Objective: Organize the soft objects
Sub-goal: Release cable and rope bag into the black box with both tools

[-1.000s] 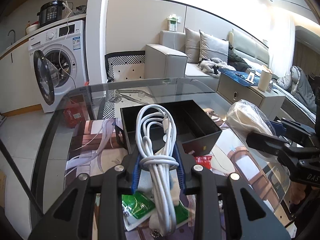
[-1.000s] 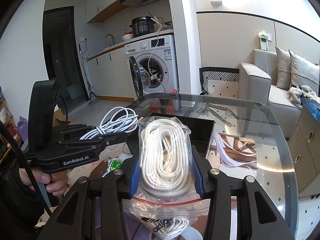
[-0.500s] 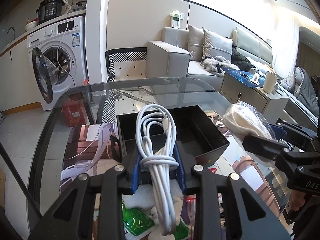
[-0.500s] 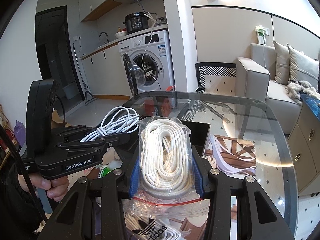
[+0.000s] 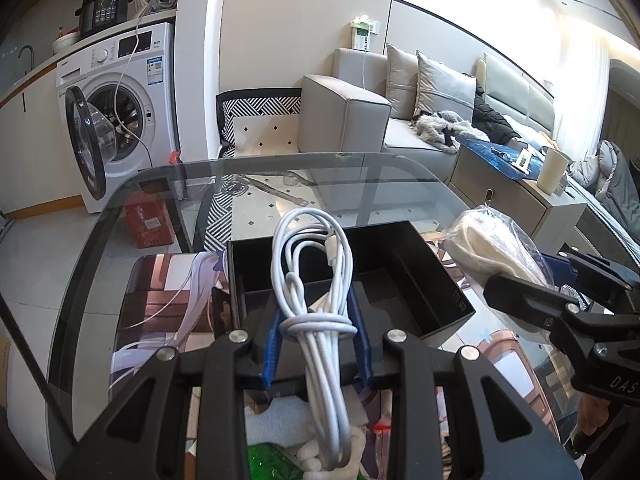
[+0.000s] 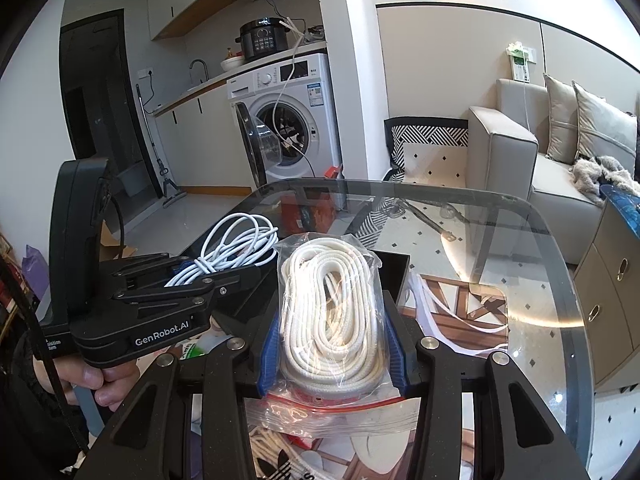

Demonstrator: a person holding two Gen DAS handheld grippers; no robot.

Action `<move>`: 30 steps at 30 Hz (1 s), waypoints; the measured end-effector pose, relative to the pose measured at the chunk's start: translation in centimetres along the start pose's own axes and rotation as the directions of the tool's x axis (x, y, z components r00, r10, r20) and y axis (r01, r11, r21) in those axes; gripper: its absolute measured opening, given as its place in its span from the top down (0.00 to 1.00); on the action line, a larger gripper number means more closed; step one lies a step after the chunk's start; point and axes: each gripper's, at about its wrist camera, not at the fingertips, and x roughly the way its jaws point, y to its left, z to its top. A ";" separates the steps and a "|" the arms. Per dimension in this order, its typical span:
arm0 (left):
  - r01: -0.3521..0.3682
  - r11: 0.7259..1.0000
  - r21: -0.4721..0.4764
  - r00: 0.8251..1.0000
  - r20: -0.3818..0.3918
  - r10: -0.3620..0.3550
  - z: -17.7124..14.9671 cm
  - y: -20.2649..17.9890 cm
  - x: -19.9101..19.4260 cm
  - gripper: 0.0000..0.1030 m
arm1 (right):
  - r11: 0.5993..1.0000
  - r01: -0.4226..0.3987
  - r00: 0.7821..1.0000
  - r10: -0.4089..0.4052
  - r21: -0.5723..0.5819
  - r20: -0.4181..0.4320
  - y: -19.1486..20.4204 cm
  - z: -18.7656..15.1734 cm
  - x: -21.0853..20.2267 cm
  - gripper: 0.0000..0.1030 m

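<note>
Honestly, you've got both loads up over the black box (image 5: 420, 280): left gripper (image 5: 316, 344) clamped on the white cable bundle (image 5: 316, 280), right gripper (image 6: 332, 344) squeezing the bagged rope (image 6: 332, 300). Watch the cable's loose tail, it could snag the rim and drag out when you drop it.

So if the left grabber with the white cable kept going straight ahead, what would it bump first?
Probably the black box: it sits right ahead of the left gripper, whose white cable already overlaps its near wall, though height is hard to judge.
</note>
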 end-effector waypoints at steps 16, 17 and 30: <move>-0.023 0.999 -0.026 0.999 -0.042 0.022 0.4 0.5 2.6 0.72 | 1.000 0.022 0.997 -0.022 -0.009 -0.068 -1.2 0.7 3.2 0.57; -0.023 0.999 -0.027 0.999 -0.047 0.022 0.3 0.6 2.9 0.72 | 1.000 0.024 0.997 -0.025 -0.012 -0.073 -1.1 0.8 3.5 0.57; -0.005 0.999 -0.032 0.997 -0.074 0.002 0.3 0.8 4.6 0.72 | 0.998 0.019 0.991 -0.026 -0.059 -0.132 -1.2 1.1 7.0 0.57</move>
